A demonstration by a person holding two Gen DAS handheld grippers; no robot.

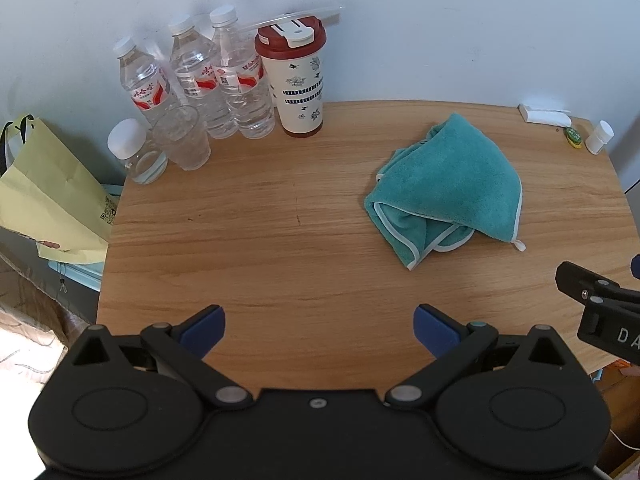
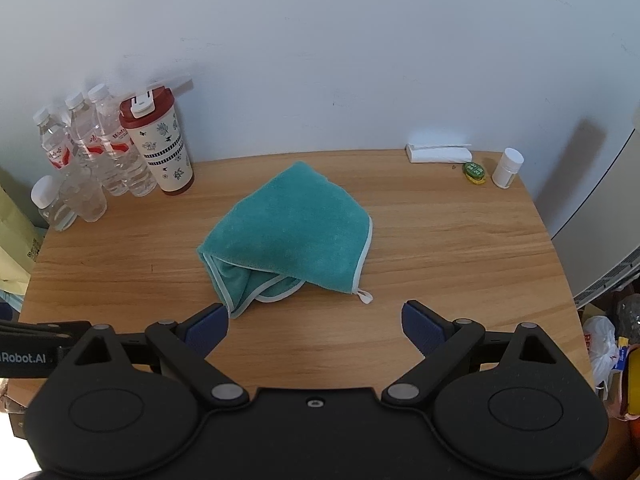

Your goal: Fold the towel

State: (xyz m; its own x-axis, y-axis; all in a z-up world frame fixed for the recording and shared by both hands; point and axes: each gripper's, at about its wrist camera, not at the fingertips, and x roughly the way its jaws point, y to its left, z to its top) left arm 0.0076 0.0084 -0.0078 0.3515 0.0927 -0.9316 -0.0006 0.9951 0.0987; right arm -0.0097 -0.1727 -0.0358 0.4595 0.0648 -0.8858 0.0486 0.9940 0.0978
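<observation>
A teal towel point(image 1: 452, 188) with pale edging lies crumpled in a loose heap on the wooden table point(image 1: 280, 248). In the right wrist view the towel point(image 2: 288, 232) sits just ahead of my right gripper point(image 2: 316, 326), whose jaws are wide open and empty; a small white hanging loop point(image 2: 365, 297) sticks out at its near right corner. My left gripper point(image 1: 320, 328) is wide open and empty over bare table, to the left of the towel and nearer than it. The right gripper's body point(image 1: 600, 312) shows at the right edge of the left wrist view.
Several water bottles point(image 1: 224, 80), a clear cup point(image 1: 182, 138), a jar point(image 1: 136, 152) and a red-lidded tumbler point(image 1: 298, 80) stand at the back left. A white packet point(image 2: 438, 153), a green item point(image 2: 475, 172) and a white vial point(image 2: 507, 168) sit at the back right. A yellow bag point(image 1: 48, 196) hangs off the left.
</observation>
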